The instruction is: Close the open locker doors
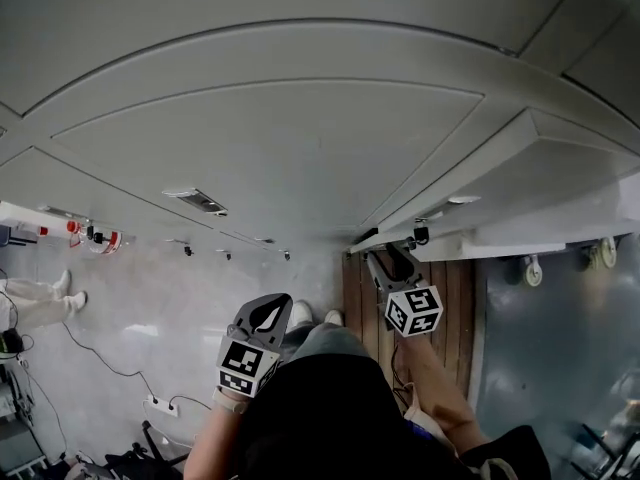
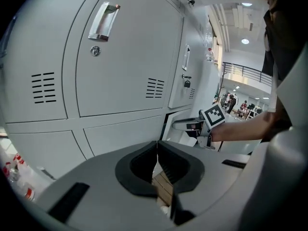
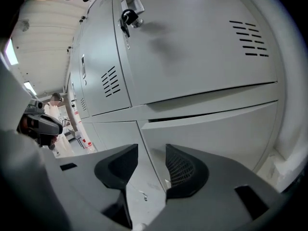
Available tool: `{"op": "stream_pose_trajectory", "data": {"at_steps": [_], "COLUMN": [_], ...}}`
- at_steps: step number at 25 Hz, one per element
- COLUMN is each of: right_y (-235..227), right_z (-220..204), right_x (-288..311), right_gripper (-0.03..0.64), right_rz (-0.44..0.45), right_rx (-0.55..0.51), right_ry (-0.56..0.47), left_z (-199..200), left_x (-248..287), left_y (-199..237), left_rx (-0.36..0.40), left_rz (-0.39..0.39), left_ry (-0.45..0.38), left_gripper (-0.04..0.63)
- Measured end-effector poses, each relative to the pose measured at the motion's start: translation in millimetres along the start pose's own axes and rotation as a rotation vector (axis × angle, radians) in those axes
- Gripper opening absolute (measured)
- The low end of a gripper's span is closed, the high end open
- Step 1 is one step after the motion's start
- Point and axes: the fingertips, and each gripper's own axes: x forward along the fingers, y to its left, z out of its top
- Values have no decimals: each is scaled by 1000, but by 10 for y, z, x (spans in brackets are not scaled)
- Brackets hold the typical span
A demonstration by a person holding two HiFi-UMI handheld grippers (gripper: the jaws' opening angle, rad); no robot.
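Hanging ajar in the bottom row of the lockers (image 1: pixel 280 138), the door (image 3: pixel 211 129) is a plain pale grey metal panel with a dark gap along its top edge, set just under a closed locker that carries a padlock (image 3: pixel 126 17) and slotted vents (image 3: pixel 251 37). The right gripper (image 3: pixel 151 153) is held low against this door with its jaws a little apart, and the door's free edge runs down between them; whether the pads touch it I cannot tell. In the head view the right gripper (image 1: pixel 390 263) reaches forward to the foot of the lockers, on the person's right. The left gripper (image 1: pixel 268 313) hangs back nearer the body, and its own view shows the left gripper (image 2: pixel 157 146) with jaws pressed together and nothing in them, pointing at closed doors with a chrome handle (image 2: pixel 103 20). Brown wooden boards (image 1: pixel 455 308) cover the floor under the right arm, and a smooth grey floor (image 1: pixel 150 308) spreads to the left, where a power strip (image 1: pixel 155 405) lies with its cable. Red-capped bottles (image 1: pixel 100 240) stand by the lockers further left. Beyond the row, the left gripper view shows a bright hall with ceiling lights (image 2: pixel 245 41) and a railing (image 2: pixel 243 71).
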Motion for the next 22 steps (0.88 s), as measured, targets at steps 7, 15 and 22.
{"op": "stream_pose_trajectory", "data": {"at_steps": [7, 15, 22], "right_y": [-54, -74, 45], "right_z": [75, 104, 182], "right_x": [197, 243, 130], "right_gripper": [194, 198, 196], "right_rz": [24, 38, 52], "right_rx": [-27, -47, -57], "right_ry": [15, 37, 28], "left_z": [-66, -66, -5], "left_x": [-37, -69, -89], "left_y": [87, 102, 45], "left_rx": [-45, -67, -75], "left_rz": [65, 100, 84], "left_ry": [18, 13, -15], "left_gripper": [20, 20, 20]}}
